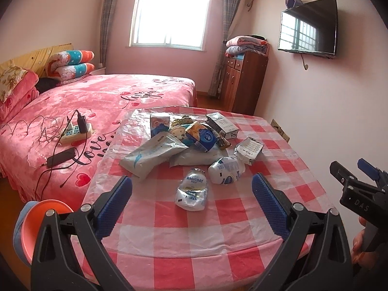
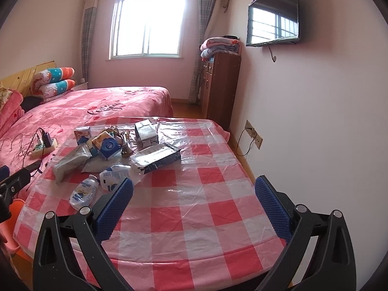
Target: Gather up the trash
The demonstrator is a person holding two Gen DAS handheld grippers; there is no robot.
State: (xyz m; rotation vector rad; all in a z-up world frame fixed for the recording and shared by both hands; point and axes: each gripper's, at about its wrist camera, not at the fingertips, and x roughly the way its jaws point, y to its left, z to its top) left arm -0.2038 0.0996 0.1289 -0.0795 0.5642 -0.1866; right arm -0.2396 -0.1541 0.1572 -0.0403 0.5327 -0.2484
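The left gripper (image 1: 191, 194) hovers above the near edge of the table (image 1: 266, 220) with its jaws spread wide and nothing between them. The right gripper (image 2: 194, 195) hangs over the same near edge, jaws equally wide apart and empty, gripped by a hand (image 1: 361, 247) at its handle.

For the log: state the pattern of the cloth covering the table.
Red-and-white checks under a clear plastic sheet on the tablecloth; right wrist view shows it best.

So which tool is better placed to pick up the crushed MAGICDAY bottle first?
Left. The left tool is open with the MAGICDAY bottle lying straight ahead between its fingers. The right tool, also open, faces bare tablecloth; the bottle lies off to its left.
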